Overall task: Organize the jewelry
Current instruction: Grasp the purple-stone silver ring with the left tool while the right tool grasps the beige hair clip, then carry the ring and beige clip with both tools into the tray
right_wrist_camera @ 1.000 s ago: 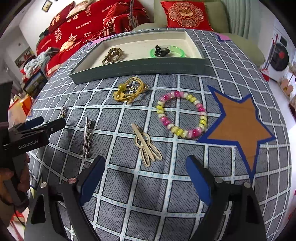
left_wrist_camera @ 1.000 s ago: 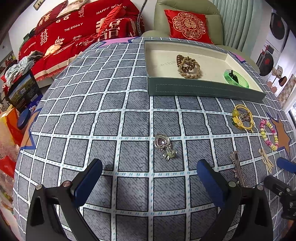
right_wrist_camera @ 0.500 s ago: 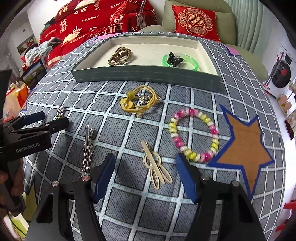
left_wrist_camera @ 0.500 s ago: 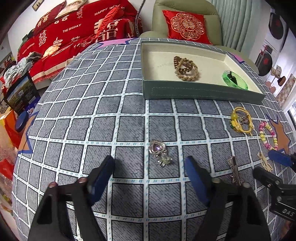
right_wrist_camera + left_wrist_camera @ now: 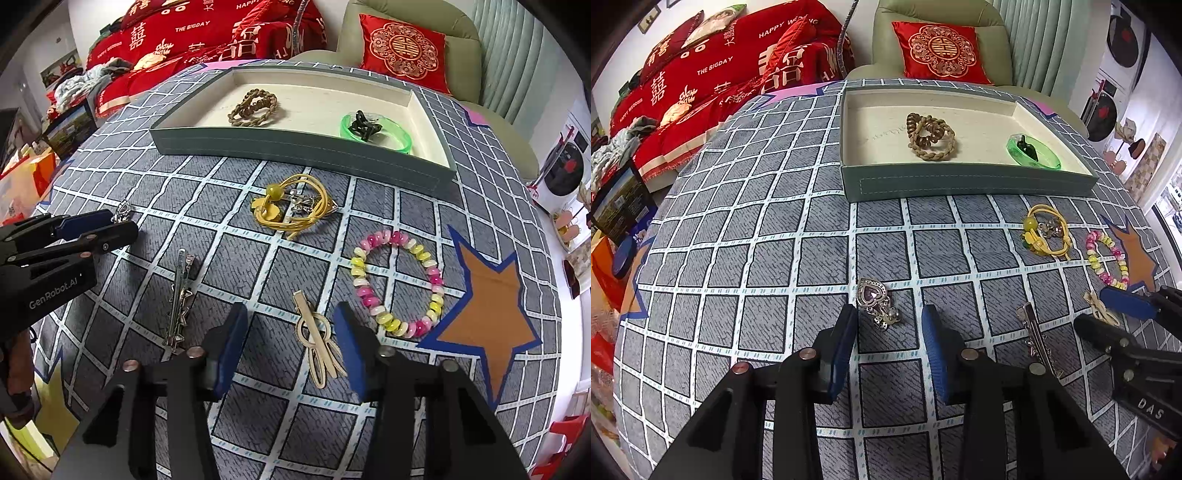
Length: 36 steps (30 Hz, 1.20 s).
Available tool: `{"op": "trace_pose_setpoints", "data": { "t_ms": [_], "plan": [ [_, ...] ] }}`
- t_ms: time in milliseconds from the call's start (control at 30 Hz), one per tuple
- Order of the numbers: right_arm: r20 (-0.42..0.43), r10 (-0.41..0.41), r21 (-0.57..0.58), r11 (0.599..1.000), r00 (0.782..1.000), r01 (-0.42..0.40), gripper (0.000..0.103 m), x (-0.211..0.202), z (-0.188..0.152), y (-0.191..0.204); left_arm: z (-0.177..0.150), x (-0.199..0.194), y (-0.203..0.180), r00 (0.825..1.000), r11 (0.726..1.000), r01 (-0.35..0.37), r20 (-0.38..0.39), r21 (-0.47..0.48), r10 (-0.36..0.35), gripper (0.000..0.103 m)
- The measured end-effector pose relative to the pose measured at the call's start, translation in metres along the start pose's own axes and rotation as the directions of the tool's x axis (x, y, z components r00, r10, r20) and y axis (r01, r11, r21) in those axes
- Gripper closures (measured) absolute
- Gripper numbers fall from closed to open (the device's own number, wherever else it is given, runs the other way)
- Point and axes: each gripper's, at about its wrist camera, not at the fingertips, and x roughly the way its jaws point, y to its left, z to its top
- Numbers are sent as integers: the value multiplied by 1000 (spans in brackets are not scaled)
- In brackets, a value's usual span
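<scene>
The pick-up step is in hand. A heart brooch [image 5: 875, 302] near the bench's front edge is straddled by the left hand-held gripper [image 5: 889, 343], its jaws closing, untouched. A cream hairpin [image 5: 317, 339] is likewise bracketed by the right hand-held gripper [image 5: 291, 343]. Closure, then transfer to the tray [image 5: 960, 182], is judged next.

Green armchair [image 5: 942, 22] with red cushion [image 5: 940, 51], red-draped bed [image 5: 713, 74], white walls.

Red bedspread [image 5: 713, 70] printed "THE BIGDAY" and "HAPPY", partly cut off. Left tool [image 5: 122, 227] body marked "GenRobot.AI". Right tool [image 5: 1108, 314] body marked "DAS".
</scene>
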Motion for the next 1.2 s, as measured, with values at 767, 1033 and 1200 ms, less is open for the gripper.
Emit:
{"op": "trace_pose_setpoints", "data": {
  "t_ms": [767, 1033, 1200],
  "plan": [
    [51, 97, 148, 984, 994, -104, 96, -28, -8, -30, 1, -18, 8, 999, 999, 31, 20, -18, -31, 81],
    [56, 157, 175, 971, 986, -165, 96, -29, -11, -33, 0, -18, 18, 999, 997, -39, 6, -71, 40, 68],
    [43, 164, 198, 966, 986, -169, 94, -26, -19, -42, 1, -26, 29, 996, 990, -68, 54, -125, 76, 0]
  ]
}}
